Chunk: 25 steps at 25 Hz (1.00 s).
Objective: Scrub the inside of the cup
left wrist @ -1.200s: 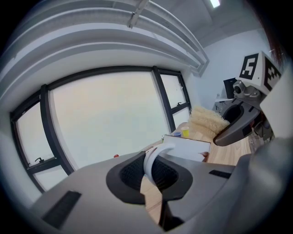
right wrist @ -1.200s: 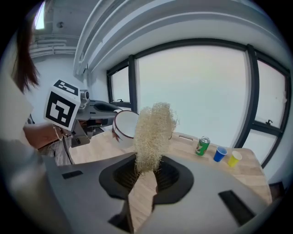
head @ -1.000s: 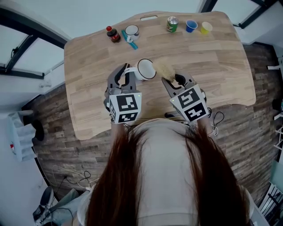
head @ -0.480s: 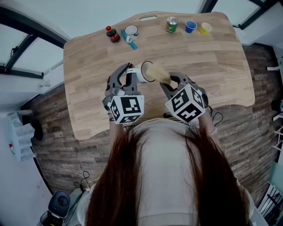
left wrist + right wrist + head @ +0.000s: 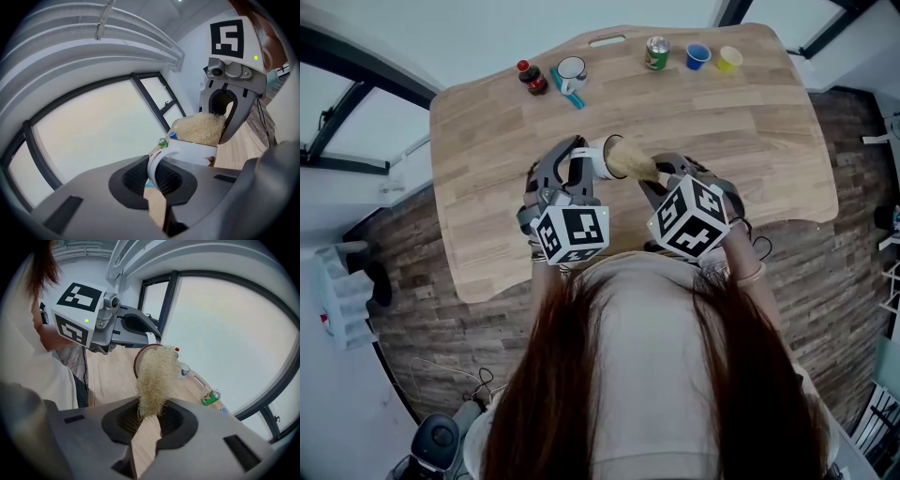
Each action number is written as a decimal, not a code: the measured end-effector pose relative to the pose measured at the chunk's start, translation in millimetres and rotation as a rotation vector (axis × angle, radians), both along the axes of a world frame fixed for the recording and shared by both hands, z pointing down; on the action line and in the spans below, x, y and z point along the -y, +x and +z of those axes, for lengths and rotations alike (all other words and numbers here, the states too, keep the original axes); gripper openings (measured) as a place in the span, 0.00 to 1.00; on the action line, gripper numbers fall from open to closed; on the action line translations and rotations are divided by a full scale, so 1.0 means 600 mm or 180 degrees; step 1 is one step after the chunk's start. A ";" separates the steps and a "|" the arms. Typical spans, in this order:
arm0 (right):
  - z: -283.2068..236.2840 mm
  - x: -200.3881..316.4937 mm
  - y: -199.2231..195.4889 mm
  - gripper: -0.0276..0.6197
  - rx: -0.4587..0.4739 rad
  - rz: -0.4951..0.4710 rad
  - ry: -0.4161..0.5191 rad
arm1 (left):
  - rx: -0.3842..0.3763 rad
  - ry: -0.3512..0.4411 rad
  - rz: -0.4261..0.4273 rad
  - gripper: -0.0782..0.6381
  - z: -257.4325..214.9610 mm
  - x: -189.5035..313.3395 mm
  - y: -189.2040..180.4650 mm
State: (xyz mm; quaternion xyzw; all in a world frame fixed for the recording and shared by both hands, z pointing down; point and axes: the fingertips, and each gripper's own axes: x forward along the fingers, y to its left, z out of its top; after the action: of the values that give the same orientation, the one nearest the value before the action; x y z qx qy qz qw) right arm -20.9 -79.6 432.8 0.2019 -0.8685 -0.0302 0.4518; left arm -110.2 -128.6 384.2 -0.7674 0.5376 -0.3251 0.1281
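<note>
The left gripper (image 5: 574,167) clamps its jaws on the handle (image 5: 157,161) of the cup (image 5: 598,156), held sideways toward the tabletop's (image 5: 750,122) near edge. The right gripper (image 5: 661,174) pinches a soft scrubber (image 5: 630,159) into its mouth. The cup is likely hard, slick and breakable, so the handle's the safest hold.

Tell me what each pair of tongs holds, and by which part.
Left tongs grip the white cup by its handle. Right tongs pinch the straw-coloured scrubber by its near end.

1. cup (image 5: 598,156) — smooth, glossy white glaze.
2. scrubber (image 5: 154,371) — coarse, dry, straw-like fibres.
3. table (image 5: 750,122): pale matt wood, visible grain.
4. left gripper (image 5: 157,180), right gripper (image 5: 149,420): matt grey plastic, ribbed pads.
</note>
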 end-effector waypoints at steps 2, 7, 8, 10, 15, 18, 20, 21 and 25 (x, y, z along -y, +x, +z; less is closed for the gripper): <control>0.005 -0.002 0.002 0.18 -0.0054 -0.0033 -0.0037 | 0.0047 -0.0002 0.0029 0.14 0.002 0.000 0.005; 0.018 -0.009 0.004 0.18 -0.0223 -0.0181 -0.0142 | 0.0188 -0.0011 0.0125 0.14 0.008 -0.001 0.016; 0.021 -0.011 0.005 0.18 -0.0262 -0.0217 -0.0160 | 0.0219 -0.0012 0.0148 0.14 0.009 -0.002 0.018; 0.025 -0.014 0.005 0.18 -0.0330 -0.0277 -0.0193 | 0.0274 -0.0006 0.0190 0.14 0.012 -0.003 0.022; 0.031 -0.014 0.006 0.18 -0.0432 -0.0356 -0.0264 | 0.0360 0.0042 0.0275 0.14 0.016 0.000 0.026; 0.033 -0.017 0.007 0.18 -0.0469 -0.0383 -0.0319 | 0.0413 0.0074 0.0311 0.14 0.014 -0.002 0.030; 0.037 -0.020 0.007 0.18 -0.0499 -0.0399 -0.0361 | 0.0448 0.0074 0.0332 0.14 0.015 -0.003 0.033; 0.039 -0.021 0.008 0.18 -0.0517 -0.0410 -0.0376 | 0.0465 0.0067 0.0344 0.14 0.017 -0.003 0.034; 0.048 -0.024 0.010 0.18 -0.0617 -0.0465 -0.0404 | 0.0562 0.0063 0.0415 0.14 0.022 -0.004 0.041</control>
State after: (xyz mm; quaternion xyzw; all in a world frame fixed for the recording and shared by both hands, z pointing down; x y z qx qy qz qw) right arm -15.0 -65.4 461.5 0.1052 -0.8333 -0.0274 0.5420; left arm -85.3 -126.2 397.2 -0.7678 0.4763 -0.3771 0.2035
